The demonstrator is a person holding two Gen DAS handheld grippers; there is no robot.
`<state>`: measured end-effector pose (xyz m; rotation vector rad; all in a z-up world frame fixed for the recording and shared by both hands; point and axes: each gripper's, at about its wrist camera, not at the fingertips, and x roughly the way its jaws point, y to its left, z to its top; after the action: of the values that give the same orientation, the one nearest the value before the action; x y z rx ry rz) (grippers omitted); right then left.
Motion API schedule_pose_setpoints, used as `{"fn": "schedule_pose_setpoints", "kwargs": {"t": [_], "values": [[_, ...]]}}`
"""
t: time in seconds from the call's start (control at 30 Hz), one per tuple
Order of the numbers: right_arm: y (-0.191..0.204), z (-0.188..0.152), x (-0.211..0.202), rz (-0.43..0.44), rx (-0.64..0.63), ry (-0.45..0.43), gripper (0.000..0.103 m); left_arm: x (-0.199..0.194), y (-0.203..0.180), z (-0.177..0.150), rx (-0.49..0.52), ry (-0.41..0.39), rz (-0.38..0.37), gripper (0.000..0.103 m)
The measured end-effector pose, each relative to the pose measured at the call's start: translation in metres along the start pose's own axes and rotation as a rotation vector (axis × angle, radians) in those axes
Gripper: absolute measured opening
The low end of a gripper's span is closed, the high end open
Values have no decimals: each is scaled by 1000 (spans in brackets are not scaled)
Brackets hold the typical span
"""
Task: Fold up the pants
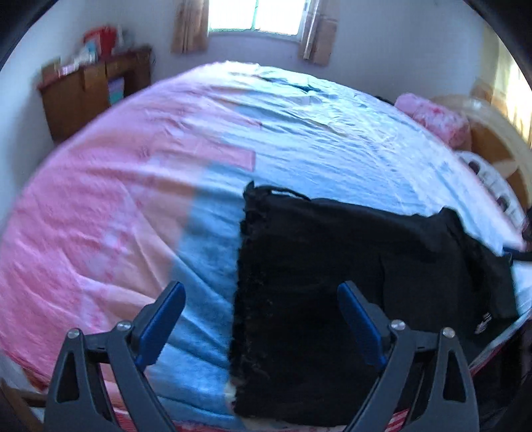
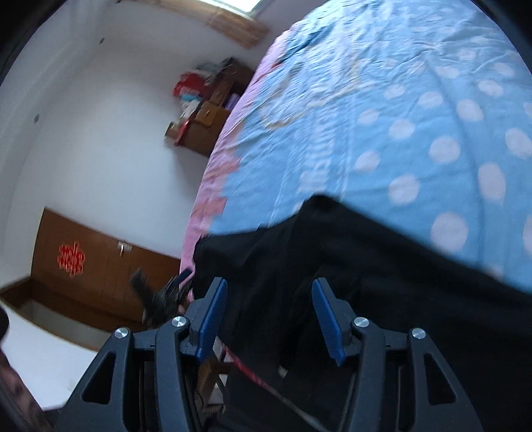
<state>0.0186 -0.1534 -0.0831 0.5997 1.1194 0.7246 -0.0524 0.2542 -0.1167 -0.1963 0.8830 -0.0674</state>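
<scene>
A: Item 1, left gripper (image 1: 261, 315). How are the fingers recorded?

B: Both blue pads (image 1: 159, 327) are seen spread wide, with nothing pinched between them. Beneath the gap, the blue sheet and the left edge of the pants (image 1: 316, 299) are visible.

A: Item 2, right gripper (image 2: 270, 319)?

B: The fingers are held apart, roughly half-spread. Black cloth is seen behind the gap, but no pad is seen pressing on it.

A: Item 3, the pants. Appearance?

B: Black, dull fabric, laid flat as a broad folded panel. A straight, slightly fuzzy left edge is noted, and a thin cord loop at the upper left corner. On the right side the cloth is rumpled into a raised fold. A small white marking is seen near the lower right.

A: Location?

B: Placed on the bed (image 1: 116, 206), at its near edge, upon the blue part of a pink-and-blue sheet with pale dots.

A: Surroundings?

B: A brown cabinet (image 1: 89, 89), a curtained window (image 1: 256, 15) and a pink pillow (image 1: 435, 119) are listed.
</scene>
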Motion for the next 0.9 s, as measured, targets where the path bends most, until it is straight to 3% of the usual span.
{"fn": "schedule_pose_setpoints", "kwargs": {"t": [0.13,0.37,0.5,0.57,0.6,0.63,0.7,0.9], "values": [[10,-36,1,49,-13,19,55,11,1,-1,-49,19,-78,91],[-2,-84,14,91,53,28,55,27,-12,-4,0,53,-92,90],[-12,-94,20,168,125,2,55,33,-14,-1,20,65,-114,93],[-12,-96,19,164,132,-12,55,30,-18,-3,50,58,-88,80],[-11,-97,17,157,125,-23,55,27,-19,-3,57,52,-98,56],[-10,-96,14,144,118,-34,55,21,-22,-3,55,48,-137,43],[-9,-95,7,125,106,-61,55,11,-27,-3,73,25,-116,31],[-19,-97,-9,109,142,-131,55,-22,-25,2,-13,-31,-214,22]]}}
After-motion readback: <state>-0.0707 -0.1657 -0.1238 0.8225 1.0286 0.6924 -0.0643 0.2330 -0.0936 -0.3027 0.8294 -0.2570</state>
